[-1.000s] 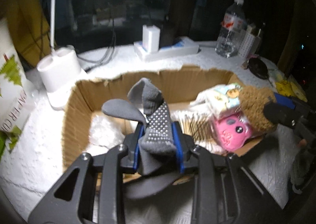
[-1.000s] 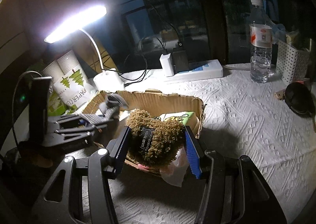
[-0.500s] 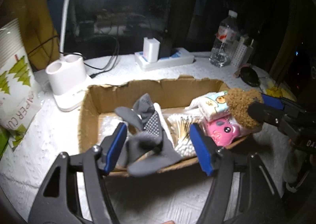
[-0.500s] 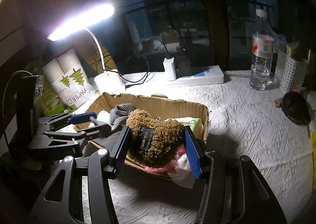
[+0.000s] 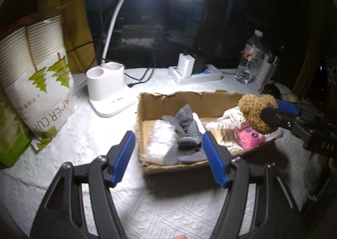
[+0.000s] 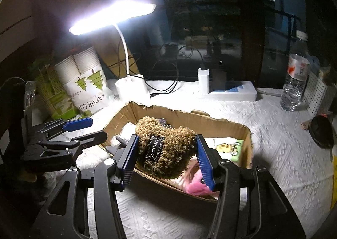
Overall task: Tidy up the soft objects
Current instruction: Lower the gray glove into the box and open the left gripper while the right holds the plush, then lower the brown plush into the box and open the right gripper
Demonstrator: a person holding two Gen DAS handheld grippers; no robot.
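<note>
A grey sock point(image 5: 187, 131) with grip dots lies loose in the left part of the cardboard box point(image 5: 189, 100). My left gripper point(image 5: 167, 144) hangs open just in front of the box's near wall, with nothing between its blue pads. In the right wrist view it shows at the left point(image 6: 98, 128). My right gripper point(image 6: 167, 144) is shut on a brown curly plush point(image 6: 179, 150) with a black label. It holds the plush over the right end of the box point(image 6: 183, 114), above a pink toy point(image 6: 195, 184).
A white desk lamp point(image 5: 109, 95) and a pack of paper cups point(image 5: 40, 83) stand left of the box. Behind it are a power strip point(image 5: 195, 72) and a water bottle point(image 5: 249, 57). A white basket point(image 6: 318, 95) and a dark round object point(image 6: 321, 131) sit at the right.
The left gripper opened and let go of the grey sock, which now lies in the box, then drew back and to the left. The right gripper pulled back slightly with the plush.
</note>
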